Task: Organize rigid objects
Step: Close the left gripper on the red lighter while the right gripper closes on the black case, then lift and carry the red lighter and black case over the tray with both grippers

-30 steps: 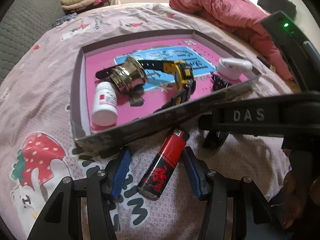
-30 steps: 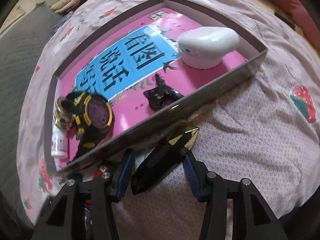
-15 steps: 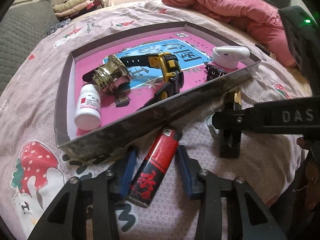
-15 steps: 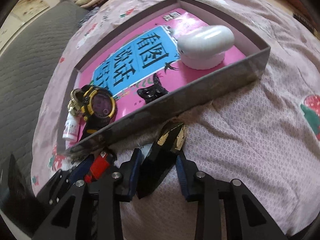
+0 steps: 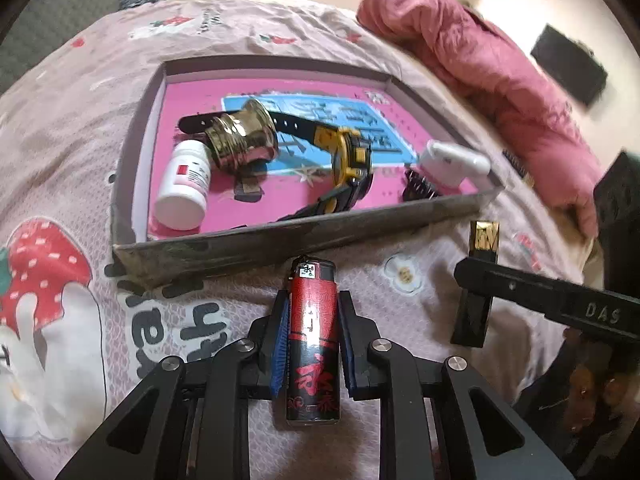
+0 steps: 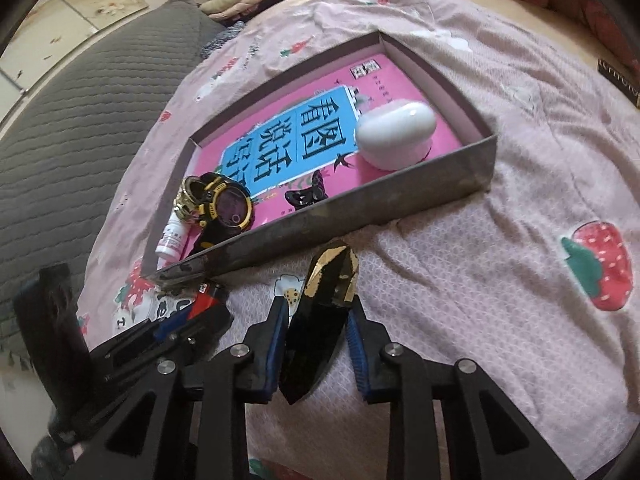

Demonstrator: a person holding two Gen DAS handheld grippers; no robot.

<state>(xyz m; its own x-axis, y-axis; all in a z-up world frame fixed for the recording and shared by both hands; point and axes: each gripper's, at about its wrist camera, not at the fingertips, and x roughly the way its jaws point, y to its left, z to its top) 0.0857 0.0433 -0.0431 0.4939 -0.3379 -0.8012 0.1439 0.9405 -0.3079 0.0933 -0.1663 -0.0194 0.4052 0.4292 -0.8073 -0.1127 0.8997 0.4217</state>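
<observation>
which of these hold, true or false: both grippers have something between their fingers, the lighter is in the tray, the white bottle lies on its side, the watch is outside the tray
1. Both grippers have something between their fingers. True: the left gripper closes on the red lighter, the right gripper on the black and gold case.
2. The lighter is in the tray. False: it is outside the tray, over the bedsheet.
3. The white bottle lies on its side. True.
4. The watch is outside the tray. False: it lies inside.
</observation>
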